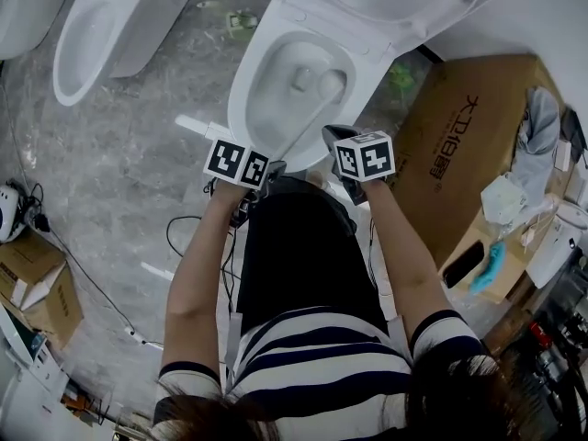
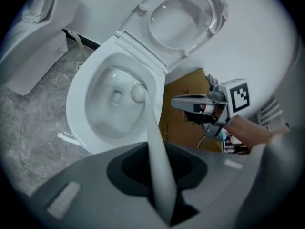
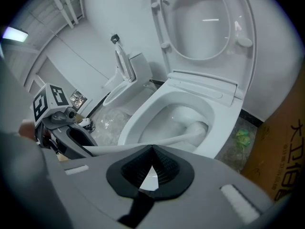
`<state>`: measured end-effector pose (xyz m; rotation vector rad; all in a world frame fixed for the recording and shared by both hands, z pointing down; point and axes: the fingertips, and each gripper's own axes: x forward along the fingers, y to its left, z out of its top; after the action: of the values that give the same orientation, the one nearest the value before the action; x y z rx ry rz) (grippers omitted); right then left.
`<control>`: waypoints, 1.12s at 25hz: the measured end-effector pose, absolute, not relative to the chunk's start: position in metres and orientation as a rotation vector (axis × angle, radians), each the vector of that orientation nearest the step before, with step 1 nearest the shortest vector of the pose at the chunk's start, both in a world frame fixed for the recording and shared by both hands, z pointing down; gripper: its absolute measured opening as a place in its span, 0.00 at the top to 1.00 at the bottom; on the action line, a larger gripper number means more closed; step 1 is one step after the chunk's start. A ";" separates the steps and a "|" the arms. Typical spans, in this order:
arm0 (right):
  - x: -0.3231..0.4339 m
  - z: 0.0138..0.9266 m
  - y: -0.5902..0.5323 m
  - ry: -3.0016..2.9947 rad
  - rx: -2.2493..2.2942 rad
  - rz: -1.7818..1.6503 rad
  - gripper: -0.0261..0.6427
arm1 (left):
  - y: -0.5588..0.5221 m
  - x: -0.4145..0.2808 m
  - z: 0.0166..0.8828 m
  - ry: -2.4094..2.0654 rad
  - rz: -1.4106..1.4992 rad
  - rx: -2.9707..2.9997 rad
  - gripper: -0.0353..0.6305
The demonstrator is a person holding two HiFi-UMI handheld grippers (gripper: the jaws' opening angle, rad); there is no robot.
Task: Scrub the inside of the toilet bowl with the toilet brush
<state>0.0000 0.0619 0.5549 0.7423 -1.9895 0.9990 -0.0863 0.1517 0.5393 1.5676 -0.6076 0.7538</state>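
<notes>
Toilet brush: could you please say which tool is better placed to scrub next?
Left. The left tool grips the toilet brush by its handle, with the brush head inside the toilet bowl; the right tool is shut and empty.

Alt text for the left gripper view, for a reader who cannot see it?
The left hand-held gripper grips a toilet brush whose head sits inside the open toilet bowl. The right hand-held gripper, shut, hovers beside a cardboard box.

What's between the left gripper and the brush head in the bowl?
Only the white handle, held by the left gripper, reaching down to the brush head; the left gripper view shows it.
</notes>
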 end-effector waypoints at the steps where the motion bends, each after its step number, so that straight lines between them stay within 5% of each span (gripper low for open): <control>1: -0.003 0.554 0.063 -1.990 0.736 0.993 0.97 | 0.154 -0.089 0.539 -0.596 0.764 1.568 0.95; 28: -0.051 0.570 0.094 -1.974 0.467 0.890 0.97 | 0.193 -0.163 0.514 -0.353 1.146 1.494 0.95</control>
<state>-0.0514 0.0936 0.5698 0.4673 -1.9743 0.8897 -0.1626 0.1929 0.5137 1.4944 -0.3530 1.1458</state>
